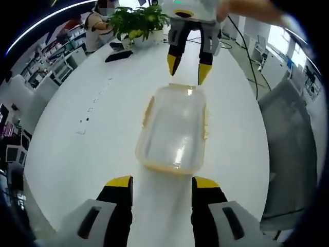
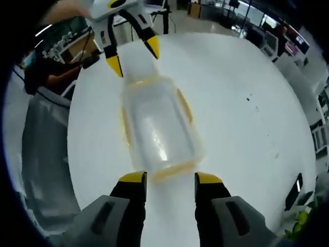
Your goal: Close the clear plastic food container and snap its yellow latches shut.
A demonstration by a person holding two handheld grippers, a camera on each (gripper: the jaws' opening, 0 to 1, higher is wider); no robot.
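- The clear plastic container (image 1: 175, 128) is a rounded-corner rectangle of glossy, see-through plastic with soft glare on its top; its lid sits on it, and a yellow band runs around the rim.
- It lies flat on a smooth white table (image 1: 92, 154) with a curved edge, roughly midway between the two grippers.
- Yellow latches (image 1: 148, 109) run along both long sides and the short ends; in the right gripper view one side latch (image 2: 185, 105) flares outward from the wall. Whether the others are snapped down cannot be told.
- The left gripper (image 1: 162, 181) has black jaws with yellow tips on grey housings; the jaws stand spread apart and hold nothing, just short of the container's near end.
- The right gripper (image 2: 170, 178) looks the same, its yellow-tipped jaws parted and empty, right at the opposite short end, close to the yellow rim.
- In the left gripper view the right gripper hangs above the far end, tips pointed down and apart from the lid.
- A leafy green potted plant (image 1: 138, 23) stands at the far side of the table, with a person (image 1: 95, 25) seated beside it.
- A grey chair (image 1: 290, 139) sits by the table's edge.
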